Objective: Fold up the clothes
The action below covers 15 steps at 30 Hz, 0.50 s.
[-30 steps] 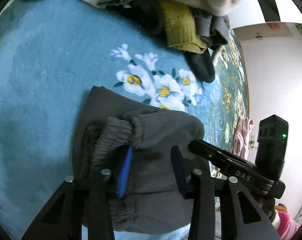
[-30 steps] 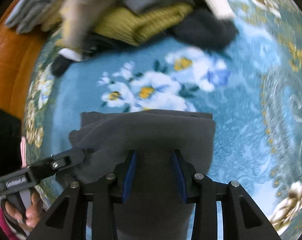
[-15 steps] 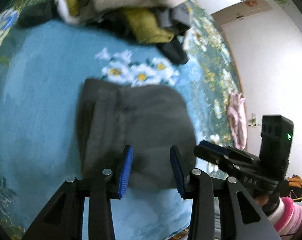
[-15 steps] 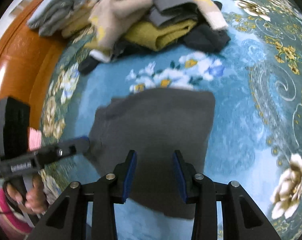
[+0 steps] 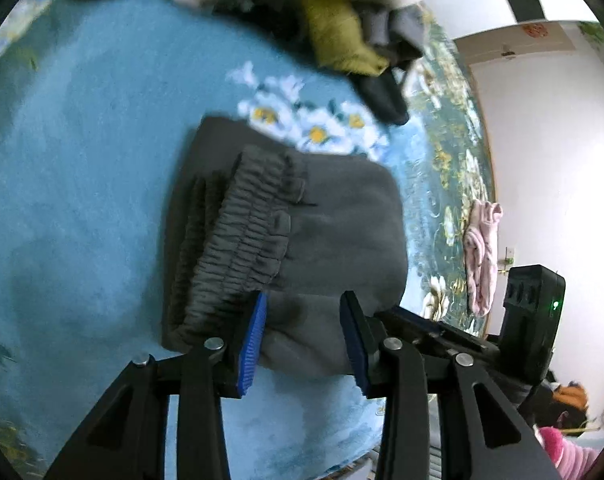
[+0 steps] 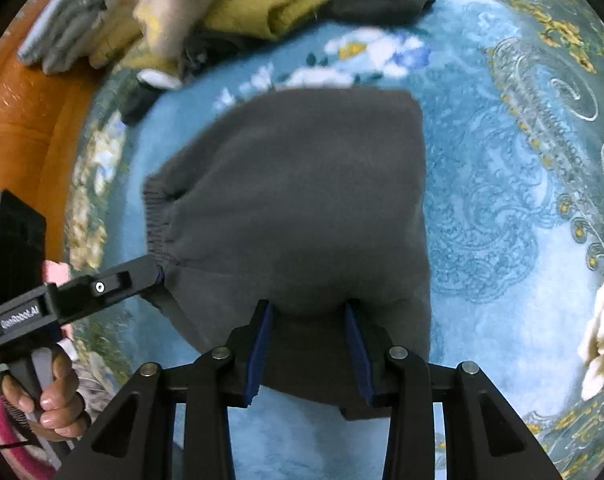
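Note:
A folded dark grey garment [image 5: 302,240] with a ribbed elastic waistband [image 5: 245,236] lies on the blue floral cloth [image 5: 81,200]. My left gripper [image 5: 302,320] is open, its blue-padded fingers over the garment's near edge. In the right wrist view the garment [image 6: 302,200] fills the middle. My right gripper [image 6: 308,336] is open, its fingers astride the garment's near edge. The left gripper [image 6: 157,274] shows there at the garment's left edge by the ribbed band.
A heap of unfolded clothes [image 6: 241,8], beige, mustard and grey, lies at the far side, with folded grey items [image 6: 61,28] at the far left. A pink garment [image 5: 480,256] lies at the cloth's right edge. A wooden edge [image 6: 21,120] borders the left.
Both grippers pulled back from the garment half a second ago, then came in low again over its near edge. The waistband fold shows on top again.

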### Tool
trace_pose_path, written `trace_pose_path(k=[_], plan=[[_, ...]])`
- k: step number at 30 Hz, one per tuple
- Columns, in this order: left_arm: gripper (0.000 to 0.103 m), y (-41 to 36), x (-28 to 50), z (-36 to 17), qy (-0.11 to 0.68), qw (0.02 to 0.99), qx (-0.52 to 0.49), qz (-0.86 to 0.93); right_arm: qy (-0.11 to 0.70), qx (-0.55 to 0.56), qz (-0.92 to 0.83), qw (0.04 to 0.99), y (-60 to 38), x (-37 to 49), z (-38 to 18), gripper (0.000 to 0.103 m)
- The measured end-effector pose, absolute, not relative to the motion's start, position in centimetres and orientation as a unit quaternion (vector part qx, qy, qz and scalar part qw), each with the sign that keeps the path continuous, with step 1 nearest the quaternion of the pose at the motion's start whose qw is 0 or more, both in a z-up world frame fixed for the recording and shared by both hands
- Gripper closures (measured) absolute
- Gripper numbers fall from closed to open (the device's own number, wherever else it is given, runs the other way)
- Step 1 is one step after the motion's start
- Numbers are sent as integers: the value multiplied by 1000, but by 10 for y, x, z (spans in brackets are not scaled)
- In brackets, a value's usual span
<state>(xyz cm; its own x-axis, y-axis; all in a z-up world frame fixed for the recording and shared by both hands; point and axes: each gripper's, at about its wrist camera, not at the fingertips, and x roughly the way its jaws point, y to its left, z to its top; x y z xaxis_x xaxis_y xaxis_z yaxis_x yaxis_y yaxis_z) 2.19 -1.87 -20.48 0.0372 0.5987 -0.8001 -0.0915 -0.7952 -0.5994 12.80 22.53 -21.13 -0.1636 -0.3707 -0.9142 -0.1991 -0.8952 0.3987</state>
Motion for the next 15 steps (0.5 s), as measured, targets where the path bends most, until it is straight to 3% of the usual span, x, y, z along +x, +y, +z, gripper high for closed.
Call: trace_pose_path(k=[2,4,5,10,12,15], plan=[[30,-28,21,-199,-184,247,-665,681,-236,629,-739,54,234,133,-201,58],[23,-39,18,-201,-184,229,-665,687,-255,616,-744,43,247,139,-198,40],[20,-42,17,-205,-180,220,-669,687,-267,612,-743,39,254,142,-199,36],[20,-43,9,-241,-160,205,-706,659,-295,621,-725,47,266,143,-216,9],[20,-42,4,-255,-176,210,-715,643,-303,622,-719,62,265,141,-223,2],[18,-42,-4,-272,-206,218,-723,623,-323,617,-714,70,269,136,-235,1]])
